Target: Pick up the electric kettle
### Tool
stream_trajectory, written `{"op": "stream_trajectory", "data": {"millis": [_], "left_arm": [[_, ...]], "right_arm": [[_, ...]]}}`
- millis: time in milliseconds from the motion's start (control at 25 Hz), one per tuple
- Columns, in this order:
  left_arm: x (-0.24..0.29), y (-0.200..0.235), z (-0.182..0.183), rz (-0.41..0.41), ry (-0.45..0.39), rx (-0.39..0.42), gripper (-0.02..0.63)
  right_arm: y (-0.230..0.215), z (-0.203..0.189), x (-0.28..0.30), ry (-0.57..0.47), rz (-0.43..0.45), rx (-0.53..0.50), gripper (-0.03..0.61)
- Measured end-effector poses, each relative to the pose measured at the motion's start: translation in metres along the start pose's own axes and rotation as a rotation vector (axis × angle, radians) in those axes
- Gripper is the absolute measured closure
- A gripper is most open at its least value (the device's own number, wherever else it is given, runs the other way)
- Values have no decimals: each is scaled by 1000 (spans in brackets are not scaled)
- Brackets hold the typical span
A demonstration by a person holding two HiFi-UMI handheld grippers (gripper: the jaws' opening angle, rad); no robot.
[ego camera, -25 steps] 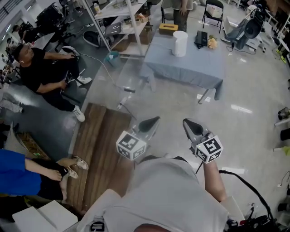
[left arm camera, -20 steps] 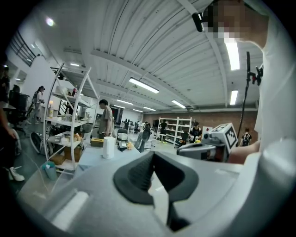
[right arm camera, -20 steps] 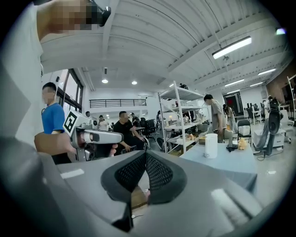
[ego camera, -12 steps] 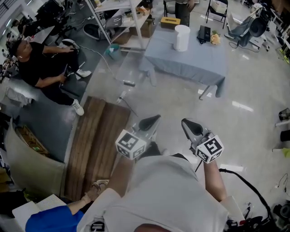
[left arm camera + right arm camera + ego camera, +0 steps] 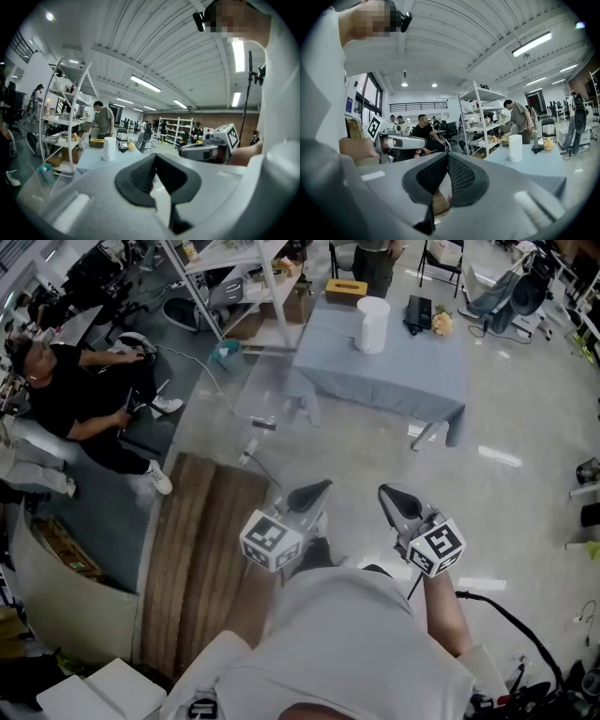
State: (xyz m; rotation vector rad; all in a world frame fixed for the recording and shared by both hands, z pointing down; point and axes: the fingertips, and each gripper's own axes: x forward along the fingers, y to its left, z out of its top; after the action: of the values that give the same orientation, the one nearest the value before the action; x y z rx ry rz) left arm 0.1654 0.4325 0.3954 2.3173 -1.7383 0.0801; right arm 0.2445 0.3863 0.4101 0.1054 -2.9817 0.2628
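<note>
The white electric kettle stands upright on a table under a blue-grey cloth, far ahead across the floor. It also shows small in the left gripper view as the kettle and in the right gripper view as the kettle. My left gripper and right gripper hang side by side over bare floor, well short of the table. In the left gripper view my left gripper is shut and empty. My right gripper has just been closing a little and is shut on nothing.
A tan box, a black device and a small yellow toy share the table. A person stands behind it. A metal shelf rack and a seated person are on the left. A wooden floor panel lies at my left.
The person in blue at the lower left has gone out of view. The floor has shifted slightly under me. Both grippers keep the same pose side by side.
</note>
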Motion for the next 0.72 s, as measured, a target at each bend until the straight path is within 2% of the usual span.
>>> {"op": "stream_trajectory", "data": {"millis": [440,720], "left_arm": [[32,78,22,-43,2,12,609],[47,135,43,-78,5,20,609]], "right_arm": [[-45,22,69,5,-49,3,574],[-73,49,117,-12,-88,0,574]]}}
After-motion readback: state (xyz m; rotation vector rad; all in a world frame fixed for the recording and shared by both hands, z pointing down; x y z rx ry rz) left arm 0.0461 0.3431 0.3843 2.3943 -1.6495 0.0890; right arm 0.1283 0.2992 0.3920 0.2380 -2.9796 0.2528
